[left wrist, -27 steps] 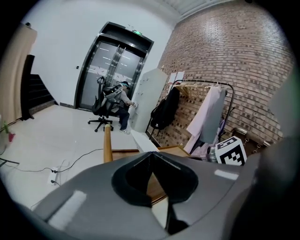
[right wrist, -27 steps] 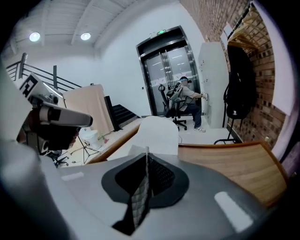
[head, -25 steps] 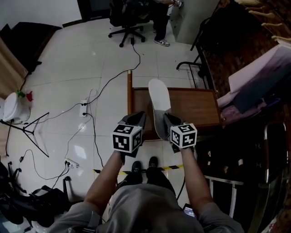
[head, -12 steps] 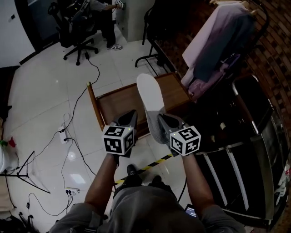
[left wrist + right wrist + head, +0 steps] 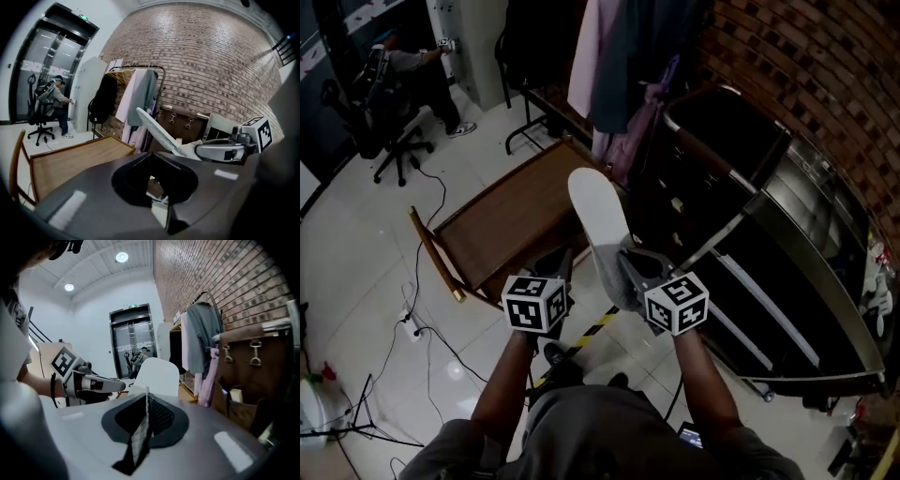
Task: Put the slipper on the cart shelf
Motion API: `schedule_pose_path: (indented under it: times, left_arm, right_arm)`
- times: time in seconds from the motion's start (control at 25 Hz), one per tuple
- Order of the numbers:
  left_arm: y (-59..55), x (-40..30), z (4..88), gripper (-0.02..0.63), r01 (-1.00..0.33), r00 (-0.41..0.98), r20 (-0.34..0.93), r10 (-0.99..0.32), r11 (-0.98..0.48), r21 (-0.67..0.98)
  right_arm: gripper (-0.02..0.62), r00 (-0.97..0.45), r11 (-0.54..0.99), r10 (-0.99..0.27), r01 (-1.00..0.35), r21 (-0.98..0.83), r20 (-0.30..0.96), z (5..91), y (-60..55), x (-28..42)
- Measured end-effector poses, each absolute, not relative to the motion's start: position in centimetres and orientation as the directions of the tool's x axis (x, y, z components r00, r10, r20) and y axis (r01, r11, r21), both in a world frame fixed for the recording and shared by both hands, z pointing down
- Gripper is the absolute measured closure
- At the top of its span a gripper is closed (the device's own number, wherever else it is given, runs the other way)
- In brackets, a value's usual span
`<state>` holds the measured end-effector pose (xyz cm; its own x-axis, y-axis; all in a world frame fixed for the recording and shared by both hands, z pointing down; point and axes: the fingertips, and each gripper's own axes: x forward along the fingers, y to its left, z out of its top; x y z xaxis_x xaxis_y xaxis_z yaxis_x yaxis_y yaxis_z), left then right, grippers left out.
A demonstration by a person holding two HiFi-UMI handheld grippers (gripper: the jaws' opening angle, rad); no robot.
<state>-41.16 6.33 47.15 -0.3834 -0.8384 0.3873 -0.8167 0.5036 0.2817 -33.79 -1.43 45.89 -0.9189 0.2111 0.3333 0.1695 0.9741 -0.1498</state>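
In the head view my right gripper [image 5: 630,267] is shut on the heel end of a white slipper [image 5: 595,211], which is held in the air, sole up, toe pointing away from me. The right gripper view has the slipper [image 5: 157,376] standing up between the closed jaws of the right gripper [image 5: 146,397]. My left gripper [image 5: 560,265] hangs just left of it, shut and holding nothing. The left gripper view catches the slipper [image 5: 154,129] and the right gripper [image 5: 225,151] at its right. A dark metal cart [image 5: 787,272] with railed shelves stands to the right of the slipper.
A low wooden table [image 5: 502,230] with a raised rim lies under and left of the slipper. Clothes hang on a rack [image 5: 619,56] by the brick wall. A person sits on an office chair [image 5: 394,80] far left. Cables [image 5: 412,323] and striped tape [image 5: 591,333] cross the floor.
The view has swung to the right: the wooden table slid left and the dark cart came into sight at right. Both grippers and the slipper keep the same stance.
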Motion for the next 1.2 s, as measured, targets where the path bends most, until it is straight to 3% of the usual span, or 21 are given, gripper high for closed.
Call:
schedule_pose_path:
  times: [0.64,1.2]
  left_arm:
    - [-11.2,-17.4,49.9,0.598,-0.952,0.003,0.435,-0.901,0.13,0.276]
    - [-23.9,-2.0,51.7,0.598,-0.901,0.421,0.437,-0.795,-0.307,0.308]
  right_arm:
    - [0.584,-0.912,0.951,-0.164,-0.247,-0.184,0.375,49.1,-14.1,-6.2]
    - [0.584,-0.703,0.712,-0.57,-0.681,-0.17,0.425,50.5,-22.3,9.9]
